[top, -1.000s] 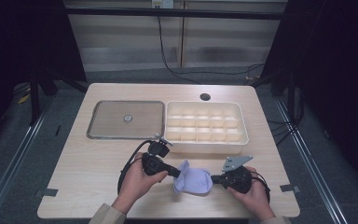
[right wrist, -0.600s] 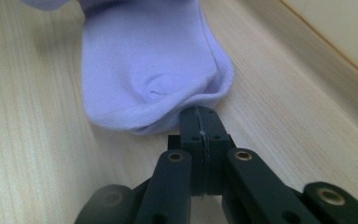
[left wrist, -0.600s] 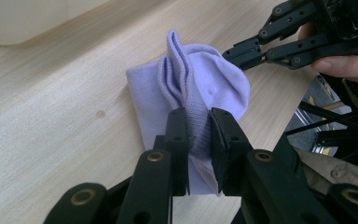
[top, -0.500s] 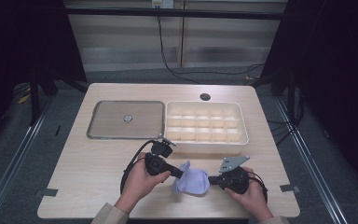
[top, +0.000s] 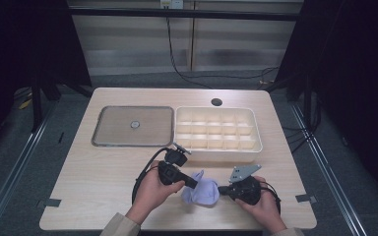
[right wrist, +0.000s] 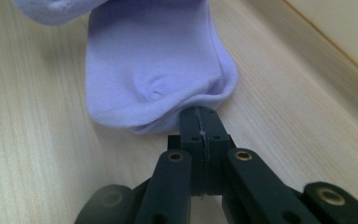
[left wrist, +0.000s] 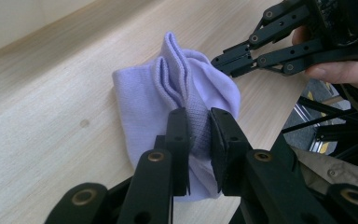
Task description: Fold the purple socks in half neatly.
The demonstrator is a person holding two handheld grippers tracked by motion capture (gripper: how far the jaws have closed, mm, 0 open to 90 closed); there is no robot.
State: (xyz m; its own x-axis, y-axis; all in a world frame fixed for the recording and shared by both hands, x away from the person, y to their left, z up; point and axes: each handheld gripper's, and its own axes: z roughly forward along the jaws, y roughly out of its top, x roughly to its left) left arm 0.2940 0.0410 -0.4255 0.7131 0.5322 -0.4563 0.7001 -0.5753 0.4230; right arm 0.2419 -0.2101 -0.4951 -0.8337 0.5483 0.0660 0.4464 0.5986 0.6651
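Two grippers pinch one lilac sock (top: pixel 201 191) near the table's (top: pixel 88 177) front edge.

From the left, the left gripper (left wrist: pixel 199 128) has its jaws clamped on a raised fold of the knit fabric, while the right gripper (right wrist: pixel 199 122) has its jaws pressed tight together on the sock's hem from the other side. Behind them sit a compartment box (top: pixel 218 133) toward the right rear corner and a flat metal tray (top: pixel 133 126) beside it.

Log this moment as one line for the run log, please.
left gripper: shut on lavender fabric sock fold | right gripper: shut on sock edge | sock: bunched on light wooden table
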